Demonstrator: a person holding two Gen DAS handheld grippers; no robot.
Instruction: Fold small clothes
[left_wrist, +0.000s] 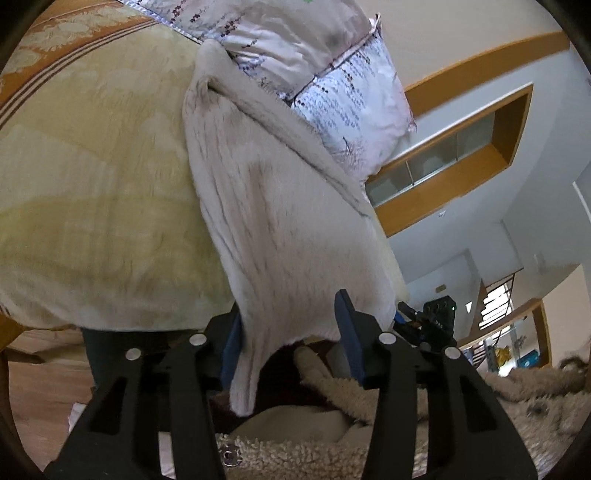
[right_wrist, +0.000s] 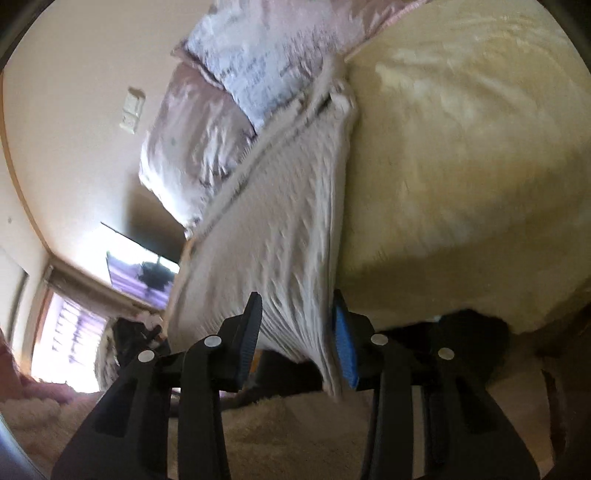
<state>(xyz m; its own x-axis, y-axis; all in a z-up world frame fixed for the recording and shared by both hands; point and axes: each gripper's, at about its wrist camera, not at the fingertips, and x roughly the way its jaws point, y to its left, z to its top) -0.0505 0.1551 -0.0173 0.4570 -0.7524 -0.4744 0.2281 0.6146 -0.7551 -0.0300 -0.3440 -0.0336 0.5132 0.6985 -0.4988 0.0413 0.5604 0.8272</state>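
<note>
Both grippers: blk frames, blue pads, silver screws.

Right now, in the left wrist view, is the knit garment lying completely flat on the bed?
No. The knit garment hangs lifted, its lower edge between the left hand-held gripper fingers, above the bed.

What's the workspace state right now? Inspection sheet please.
Surface: bed with yellow blanket, mostly bare.
Job's things: grey knit garment stretched from the bed toward both grippers.
Clutter: patterned pillows at the garment's far end; fleece fabric below the fingers.
Grippers: left gripper and right gripper each have garment cloth between the fingers; jaws look apart, grip unclear.
Cables: nothing seen.
Surroundings: wood-trimmed walls, bright window.
</note>
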